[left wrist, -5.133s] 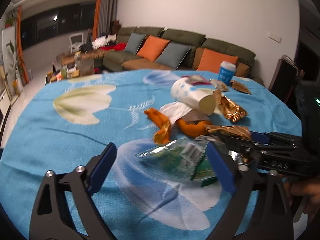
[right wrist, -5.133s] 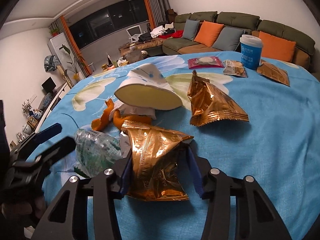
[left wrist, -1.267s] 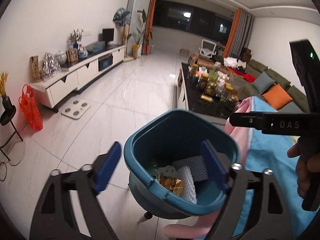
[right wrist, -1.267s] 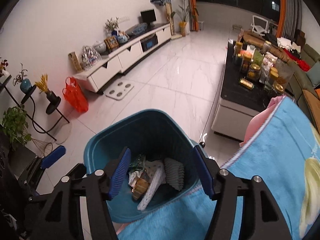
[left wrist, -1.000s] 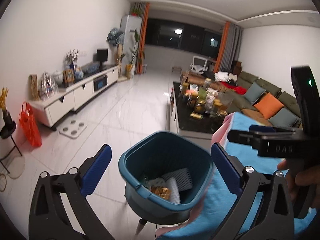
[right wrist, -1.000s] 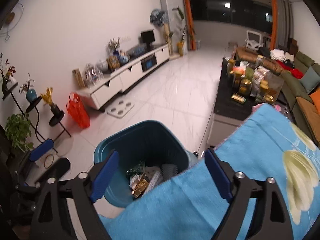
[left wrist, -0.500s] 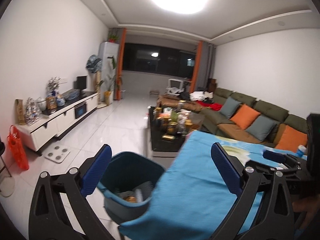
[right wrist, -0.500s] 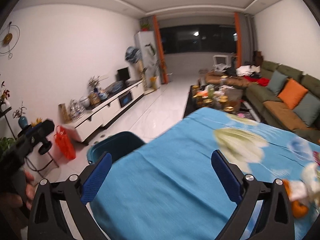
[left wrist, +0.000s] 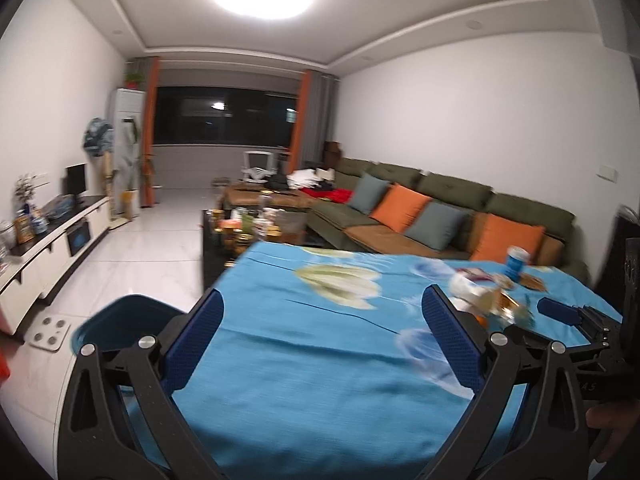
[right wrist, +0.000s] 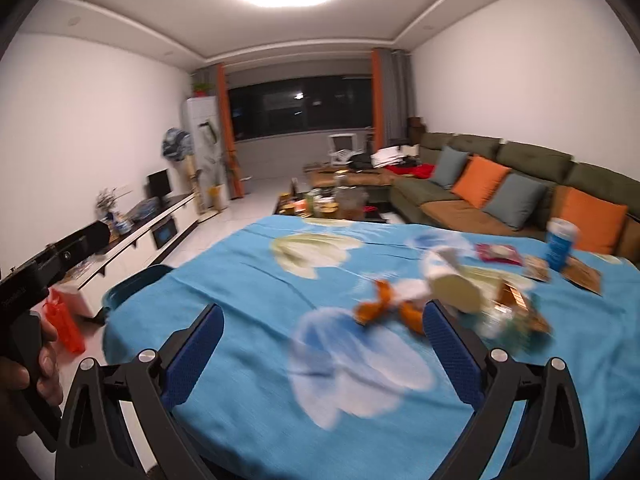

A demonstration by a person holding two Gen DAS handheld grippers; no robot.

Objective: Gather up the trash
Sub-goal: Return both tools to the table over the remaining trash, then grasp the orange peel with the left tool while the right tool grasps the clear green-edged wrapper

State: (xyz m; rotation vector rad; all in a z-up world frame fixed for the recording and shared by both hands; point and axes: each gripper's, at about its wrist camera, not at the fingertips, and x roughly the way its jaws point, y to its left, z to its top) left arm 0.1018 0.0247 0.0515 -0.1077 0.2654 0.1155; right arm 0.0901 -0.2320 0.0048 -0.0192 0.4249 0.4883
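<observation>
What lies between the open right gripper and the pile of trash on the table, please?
In the right wrist view, only bare blue floral tablecloth lies between the right gripper and the trash pile; nothing sits between its fingers.

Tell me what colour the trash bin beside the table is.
Teal blue; the bin shows best in the left wrist view.

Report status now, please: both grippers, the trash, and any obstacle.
Left gripper open, empty. Right gripper open, empty. Trash pile on the blue table, bin at table edge. Nothing in the way.
</observation>
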